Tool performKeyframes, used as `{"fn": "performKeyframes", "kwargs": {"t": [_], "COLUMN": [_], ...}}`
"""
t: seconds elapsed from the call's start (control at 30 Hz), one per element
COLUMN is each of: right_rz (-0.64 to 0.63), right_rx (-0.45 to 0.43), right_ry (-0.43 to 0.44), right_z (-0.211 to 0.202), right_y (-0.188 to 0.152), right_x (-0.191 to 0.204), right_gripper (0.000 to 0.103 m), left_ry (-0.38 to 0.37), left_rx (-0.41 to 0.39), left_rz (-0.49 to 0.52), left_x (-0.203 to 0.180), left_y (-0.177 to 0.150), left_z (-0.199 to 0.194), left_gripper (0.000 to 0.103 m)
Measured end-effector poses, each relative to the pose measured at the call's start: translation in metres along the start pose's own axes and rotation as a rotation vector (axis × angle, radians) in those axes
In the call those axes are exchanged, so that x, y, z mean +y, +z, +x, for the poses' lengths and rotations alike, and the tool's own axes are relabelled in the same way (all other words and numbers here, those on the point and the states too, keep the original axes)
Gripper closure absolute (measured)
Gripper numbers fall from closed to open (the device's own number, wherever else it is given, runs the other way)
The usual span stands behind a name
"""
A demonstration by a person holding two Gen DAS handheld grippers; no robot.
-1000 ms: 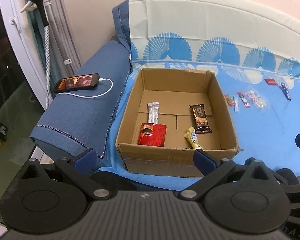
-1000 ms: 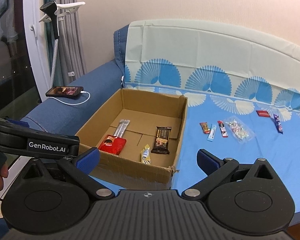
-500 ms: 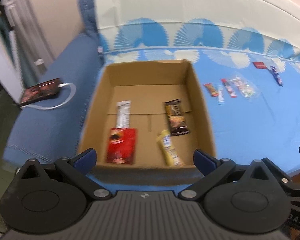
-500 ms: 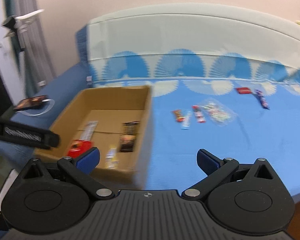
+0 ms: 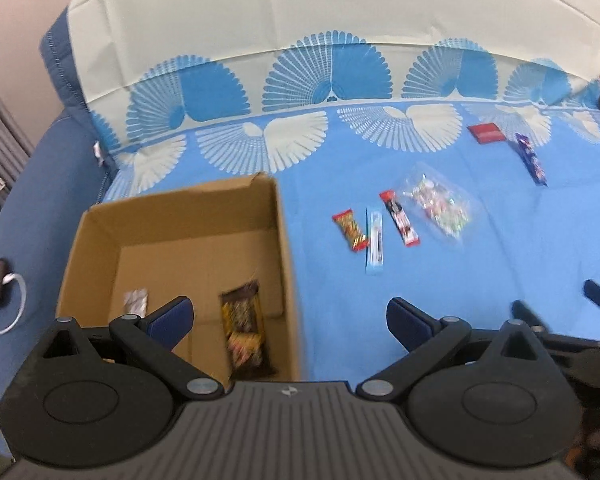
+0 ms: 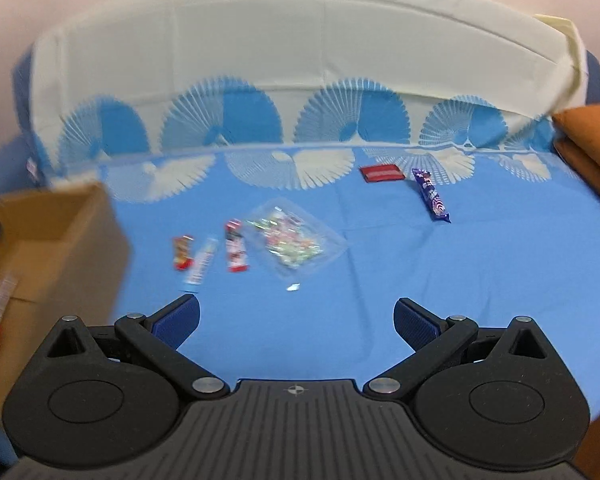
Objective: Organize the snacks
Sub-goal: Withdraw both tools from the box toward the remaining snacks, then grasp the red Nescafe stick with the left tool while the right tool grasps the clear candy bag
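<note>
While both views are motion-blurred, the layout reads ok. Left gripper (image 5: 287, 316) hangs over the right edge of the cardboard box (image 5: 283, 240), jaws wide apart, nothing btwn them. Right gripper (image 6: 295, 318) hangs over the blue sheet (image 6: 480, 280), jaws also wide apart, empty. In the box: a dark choc bar (image 5: 245, 332) and a silver sachet (image 5: 135, 300). Loose on the sheet, right of the box: small red-yellow bar (image 6: 181, 252), pale blue stick (image 6: 201, 266), red-white bar (image 6: 235, 250), clear candy bag (image 6: 293, 242). Farther back, well apart from those: red packet (image 6: 381, 173) w/ purple bar (image 6: 432, 196) just beside it.
</note>
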State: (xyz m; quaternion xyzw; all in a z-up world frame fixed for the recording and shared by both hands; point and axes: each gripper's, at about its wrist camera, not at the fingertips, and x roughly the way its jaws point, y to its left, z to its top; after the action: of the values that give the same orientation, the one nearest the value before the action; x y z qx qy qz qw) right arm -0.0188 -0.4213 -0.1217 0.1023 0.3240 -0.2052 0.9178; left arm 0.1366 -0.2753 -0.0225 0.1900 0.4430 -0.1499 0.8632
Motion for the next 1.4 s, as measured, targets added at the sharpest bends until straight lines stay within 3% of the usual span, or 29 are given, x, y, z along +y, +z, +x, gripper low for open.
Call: {"fn": "performKeyframes", "kwargs": {"t": [0.3, 0.4, 0.47, 0.6, 0.67, 0.77, 0.93, 1.2, 1.4], "right_rz": [-0.132, -0.219, -0.229, -0.261, -0.162, -0.146, 0.012, 0.25, 0.242], "right_rx": [0.045, 0.043, -0.027, -0.056, -0.045, -0.052, -0.022, -0.066, -0.04], "right_ry": [-0.059, -0.081, -0.055, -0.014, 0.055, 0.02, -0.063, -0.085, -0.144], "right_z": [0.18, 0.22, 0.237, 0.265, 0.269, 0.258, 0.225, 0.144, 0.133], "right_y": [0.001, -0.002, 0.003, 0.021, 0.028, 0.03, 0.025, 0.01, -0.011], "right_x": [0.02, 0.033, 0.032, 0.02, -0.001, -0.021, -0.075, -0.151, -0.167], "right_gripper": [0.0, 0.0, 0.0, 0.005, 0.042, 0.072, 0.084, 0.084, 0.084], "left_ry": [0.057, 0.077, 0.075, 0.075, 0.064, 0.056, 0.037, -0.001, -0.008], "left_rx": [0.073, 0.101, 0.121, 0.161, 0.189, 0.214, 0.225, 0.135, 0.174], "left_rz": [0.039, 0.06, 0.07, 0.071, 0.06, 0.049, 0.062, 0.164, 0.176], "left_x": [-0.048, -0.057, -0.061, -0.068, -0.069, -0.072, -0.084, -0.13, -0.14], "left_y": [0.077, 0.09, 0.096, 0.103, 0.106, 0.107, 0.105, 0.121, 0.118], "left_z": [0.113, 0.149, 0.169, 0.201, 0.214, 0.226, 0.231, 0.223, 0.237], "left_gripper": [0.0, 0.0, 0.0, 0.0, 0.0, 0.0, 0.0, 0.0, 0.0]}}
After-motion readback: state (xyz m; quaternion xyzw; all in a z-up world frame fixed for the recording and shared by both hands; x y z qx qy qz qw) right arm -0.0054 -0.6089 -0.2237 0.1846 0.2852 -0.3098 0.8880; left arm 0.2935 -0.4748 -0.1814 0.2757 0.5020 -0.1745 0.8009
